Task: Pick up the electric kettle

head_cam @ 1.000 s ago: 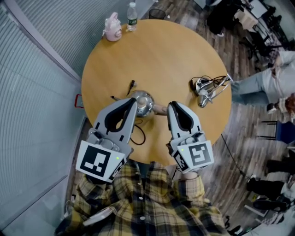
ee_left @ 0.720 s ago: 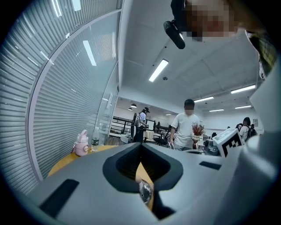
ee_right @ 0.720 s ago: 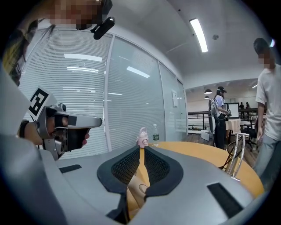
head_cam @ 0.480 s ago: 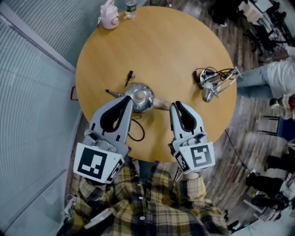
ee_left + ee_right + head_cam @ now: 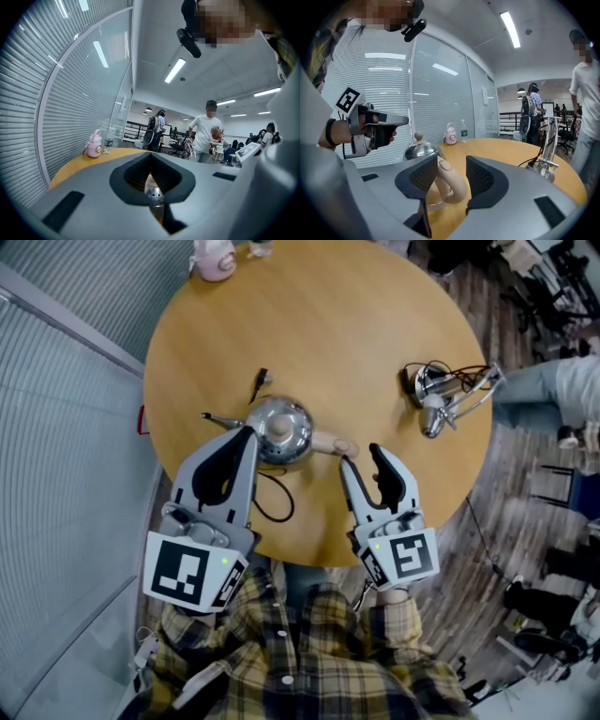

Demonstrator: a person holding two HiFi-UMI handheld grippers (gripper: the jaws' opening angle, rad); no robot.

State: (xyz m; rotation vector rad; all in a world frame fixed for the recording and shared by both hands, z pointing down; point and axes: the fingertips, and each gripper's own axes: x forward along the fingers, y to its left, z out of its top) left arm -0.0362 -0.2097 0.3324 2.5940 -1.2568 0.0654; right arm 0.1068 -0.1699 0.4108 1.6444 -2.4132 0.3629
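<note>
The left gripper [image 5: 247, 435], its jaws pressed together and empty, sits just beside the left flank of the domed steel electric kettle [image 5: 279, 427]. The right gripper [image 5: 361, 457] has its jaws opening, spread either side of the kettle's curved beige handle [image 5: 333, 442] without pinching it. The kettle stands upright on the round wooden bench [image 5: 356, 334], toward its near edge. A small pink bottle [image 5: 213, 257] stands at the far rim.

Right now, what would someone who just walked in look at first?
The shiny steel kettle on the round wooden table, near its close edge. Its beige handle sits between the jaws of the right gripper, which are opening; the left gripper, shut, points at the kettle's other side. A pink bottle stands at the far edge.
</note>
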